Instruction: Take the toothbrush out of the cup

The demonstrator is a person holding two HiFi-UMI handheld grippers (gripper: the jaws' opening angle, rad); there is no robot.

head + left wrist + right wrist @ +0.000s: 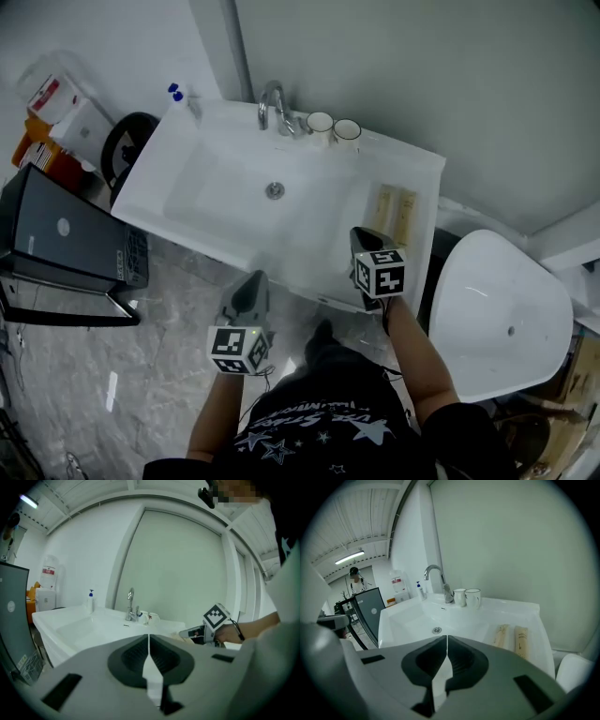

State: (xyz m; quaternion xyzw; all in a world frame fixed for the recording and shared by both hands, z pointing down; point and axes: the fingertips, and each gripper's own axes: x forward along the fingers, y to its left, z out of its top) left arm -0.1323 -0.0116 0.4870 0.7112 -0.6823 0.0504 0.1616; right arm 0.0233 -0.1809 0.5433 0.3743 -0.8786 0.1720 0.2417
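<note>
Shirt [314,427]: dark with a pale star print, at the bottom of the head view, with both of the person's forearms reaching out from it.
Dark panel [66,234]: stands on the floor left of the sink, against a black frame.
Soap bottle [178,96]: blue pump top, on the sink's back left corner.
Left gripper [254,278]: held over the floor just in front of the sink's front edge; jaws pressed together with nothing between them.
Sink [216,159]: white and rectangular, with the drain in the middle of the bowl.
Tap [272,105]: chrome and curved, at the back rim.
Cup [320,123]: white, upright, just right of the tap.
Second cup [347,130]: white, upright, just beside the first on its right.
Toothbrush: cannot tell; both cups show too small to see whether one stands inside.
Right gripper [362,234]: above the sink's front right part, near the packets; jaws closed tight and empty.
Packets [382,206]: two long tan ones lying parallel on the right ledge.
Toilet [497,319]: white, right of the sink.
</note>
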